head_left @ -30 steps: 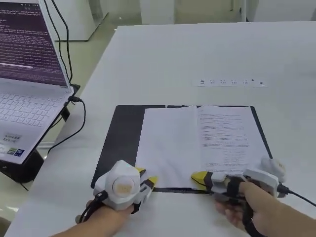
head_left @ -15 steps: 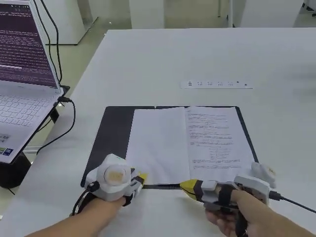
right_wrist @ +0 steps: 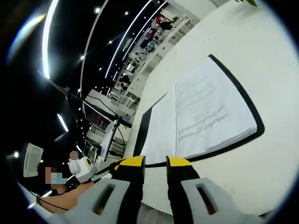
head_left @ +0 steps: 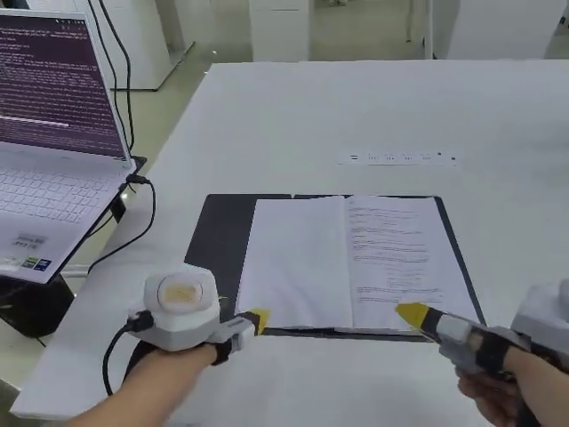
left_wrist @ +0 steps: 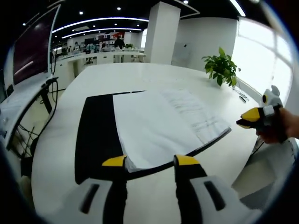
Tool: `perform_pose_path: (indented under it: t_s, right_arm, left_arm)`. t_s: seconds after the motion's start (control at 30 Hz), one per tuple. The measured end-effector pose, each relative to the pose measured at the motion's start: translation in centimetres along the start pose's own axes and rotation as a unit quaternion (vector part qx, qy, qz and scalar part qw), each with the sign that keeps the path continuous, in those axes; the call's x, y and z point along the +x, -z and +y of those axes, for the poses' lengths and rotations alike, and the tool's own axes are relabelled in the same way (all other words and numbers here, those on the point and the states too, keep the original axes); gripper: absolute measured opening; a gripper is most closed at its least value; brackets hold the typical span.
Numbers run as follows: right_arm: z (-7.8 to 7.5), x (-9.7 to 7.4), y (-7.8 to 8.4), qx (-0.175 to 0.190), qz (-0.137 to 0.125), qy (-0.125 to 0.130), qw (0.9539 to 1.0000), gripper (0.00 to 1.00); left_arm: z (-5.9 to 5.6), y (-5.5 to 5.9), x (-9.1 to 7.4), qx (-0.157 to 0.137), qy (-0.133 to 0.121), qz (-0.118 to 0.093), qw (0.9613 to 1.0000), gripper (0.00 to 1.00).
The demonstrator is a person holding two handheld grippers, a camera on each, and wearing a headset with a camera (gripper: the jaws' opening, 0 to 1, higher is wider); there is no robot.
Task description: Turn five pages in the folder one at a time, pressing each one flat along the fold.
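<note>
Print on the folder's (head_left: 302, 258) right page is too small to read; left of the folder, the laptop (head_left: 53, 169) is cut off.

The right tool (head_left: 411, 313) has pulled away from the fold toward the folder's (head_left: 222, 240) lower right corner.

This is an open-plan office. A long white table (head_left: 373, 98) has a row of sockets (head_left: 402, 158), with an open laptop (head_left: 53, 151) beside it. Behind are a potted plant (left_wrist: 221, 69), a white pillar (left_wrist: 159, 32), ceiling light strips (left_wrist: 100, 20) and rows of desks (left_wrist: 88, 58).
</note>
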State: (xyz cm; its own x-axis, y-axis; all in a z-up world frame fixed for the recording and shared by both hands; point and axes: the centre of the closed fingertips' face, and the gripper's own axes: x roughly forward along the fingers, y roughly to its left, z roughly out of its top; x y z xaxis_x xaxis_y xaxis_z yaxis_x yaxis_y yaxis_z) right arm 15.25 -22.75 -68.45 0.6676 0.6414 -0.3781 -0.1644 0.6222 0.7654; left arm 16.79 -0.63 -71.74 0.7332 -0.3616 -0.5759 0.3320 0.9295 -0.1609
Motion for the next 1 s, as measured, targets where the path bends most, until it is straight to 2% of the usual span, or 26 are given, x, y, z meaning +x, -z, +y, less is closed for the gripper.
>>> perform_pose_path:
  t_s: [0.03,0.1,0.13,0.17,0.27,0.33,0.5,0.63,0.7,0.83,0.9,1.0]
  right_arm:
    - [0.0,-0.6,-0.5,-0.022,-0.012,0.01,0.9996,0.25]
    - [0.1,-1.4,-1.0,-0.058,-0.02,0.02,0.9979,0.28]
    - [0.1,-2.0,-1.3,-0.083,-0.025,0.032,0.9957,0.3]
    - [0.0,-2.3,-1.4,-0.092,-0.026,0.041,0.9946,0.35]
    - [-0.3,-3.7,-2.3,-0.144,-0.045,0.074,0.9857,0.53]
    - [-0.5,-4.4,-2.7,-0.166,-0.053,0.089,0.9806,0.59]
    - [-1.7,-5.8,-3.4,-0.189,-0.067,0.121,0.9722,0.75]
    - [-2.3,-6.7,-3.8,-0.193,-0.076,0.132,0.9693,0.8]
    - [-2.4,-7.2,-4.4,-0.21,-0.092,0.139,0.9634,0.82]
    - [-2.6,-7.8,-4.7,-0.223,-0.102,0.145,0.9585,0.94]
    - [-2.9,-8.0,-4.7,-0.226,-0.099,0.151,0.9572,0.99]
    - [-3.2,-8.2,-4.5,-0.227,-0.091,0.149,0.958,1.0]
  left_arm:
    - [-0.1,-0.2,-0.6,0.001,-0.002,-0.005,1.0,0.45]
    - [-0.3,-0.3,-1.5,0.003,-0.003,-0.007,1.0,0.51]
    - [-0.5,-0.5,-2.0,0.009,-0.004,-0.011,0.9999,0.53]
    - [-0.5,-0.8,-2.3,0.016,-0.006,-0.019,0.9997,0.56]
    - [-0.7,-1.3,-3.5,0.027,-0.013,-0.032,0.999,0.67]
    - [-0.9,-1.6,-4.1,0.024,-0.014,-0.041,0.9988,0.72]
    - [-1.2,-1.9,-5.2,0.025,-0.017,-0.05,0.9983,0.8]
    - [-1.4,-1.9,-6.1,0.019,-0.019,-0.059,0.9979,0.89]
    - [-1.3,-1.7,-6.3,0.025,-0.022,-0.058,0.9977,0.92]
    - [-1.3,-1.6,-6.7,0.024,-0.024,-0.061,0.9975,0.99]
    - [-1.4,-1.6,-7.0,0.03,-0.027,-0.059,0.9974,0.99]
    - [-1.6,-1.8,-7.2,0.032,-0.03,-0.061,0.9972,0.99]
